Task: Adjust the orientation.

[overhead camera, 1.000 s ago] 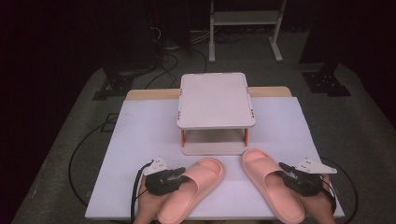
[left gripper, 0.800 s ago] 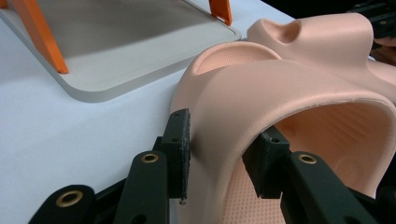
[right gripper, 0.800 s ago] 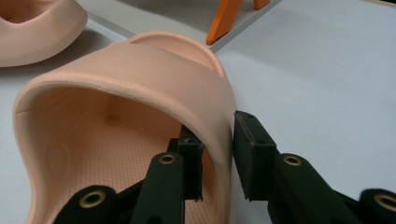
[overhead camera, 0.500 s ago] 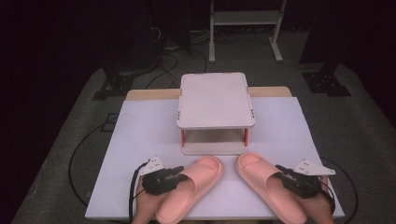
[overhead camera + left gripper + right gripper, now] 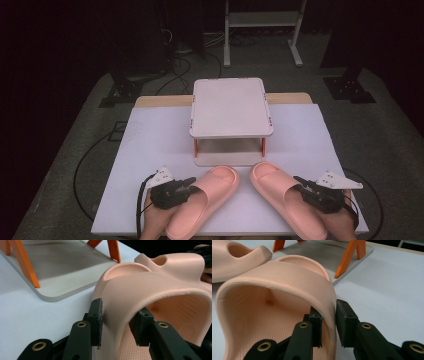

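Observation:
Two pink slippers lie on the white table cover, toes toward a small rack. My left gripper (image 5: 189, 185) is shut on the outer side wall of the left slipper (image 5: 205, 197). In the left gripper view one pad presses outside and the other inside the strap of this slipper (image 5: 150, 282), held by the left gripper (image 5: 118, 320). My right gripper (image 5: 301, 183) is shut on the outer side of the right slipper (image 5: 282, 195). The right gripper view shows the right gripper (image 5: 330, 322) pinching that slipper's (image 5: 274, 272) strap wall between its pads.
A two-level rack (image 5: 231, 105) with orange legs stands mid-table just beyond the slipper toes; its base plate (image 5: 62, 267) lies close ahead. The white cover (image 5: 150, 145) spreads to both sides. Cables trail off the table's left. A metal stand (image 5: 260, 20) is on the floor behind.
The right slipper, with the right gripper at its side, has shifted a little left toward the other slipper. The left slipper and gripper have stayed put.

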`<state>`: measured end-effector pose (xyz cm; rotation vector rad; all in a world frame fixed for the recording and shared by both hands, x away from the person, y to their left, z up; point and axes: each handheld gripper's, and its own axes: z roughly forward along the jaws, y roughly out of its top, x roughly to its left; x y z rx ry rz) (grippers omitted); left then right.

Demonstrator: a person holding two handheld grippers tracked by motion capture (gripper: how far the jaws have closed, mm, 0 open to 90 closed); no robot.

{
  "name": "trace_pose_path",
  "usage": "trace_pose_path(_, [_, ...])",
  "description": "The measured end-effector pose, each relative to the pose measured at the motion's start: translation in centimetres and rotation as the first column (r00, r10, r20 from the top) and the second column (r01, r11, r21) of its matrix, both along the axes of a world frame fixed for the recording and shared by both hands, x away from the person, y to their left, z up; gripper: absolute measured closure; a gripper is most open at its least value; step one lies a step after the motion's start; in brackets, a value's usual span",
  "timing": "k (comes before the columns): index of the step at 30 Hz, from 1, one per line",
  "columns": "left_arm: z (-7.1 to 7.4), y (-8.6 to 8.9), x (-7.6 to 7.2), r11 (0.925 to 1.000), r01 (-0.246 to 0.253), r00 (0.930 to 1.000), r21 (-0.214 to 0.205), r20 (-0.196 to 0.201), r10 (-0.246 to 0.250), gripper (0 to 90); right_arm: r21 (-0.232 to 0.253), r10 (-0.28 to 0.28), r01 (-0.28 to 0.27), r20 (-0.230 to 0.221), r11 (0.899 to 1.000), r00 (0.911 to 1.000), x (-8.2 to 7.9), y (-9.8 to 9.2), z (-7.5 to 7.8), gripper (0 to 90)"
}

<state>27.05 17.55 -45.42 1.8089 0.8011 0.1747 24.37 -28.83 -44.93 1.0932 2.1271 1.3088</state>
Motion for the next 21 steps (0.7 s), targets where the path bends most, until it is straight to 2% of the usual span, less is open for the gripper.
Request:
trace_pose_path(9, [0.7,0.2,-0.5,0.9998,0.008,0.9998,-0.018,0.016,-0.008,66.9,0.028,-0.001,0.001,0.006,1.0,1.0,-0.2,0.1,0.5,75.2])
trace_pose_path(21, [1.0,0.4,-0.6,0.9992,0.019,0.9997,-0.035,0.017,-0.019,67.5,0.078,-0.003,0.002,0.002,0.997,1.0,-0.2,-0.2,1.1,75.6])
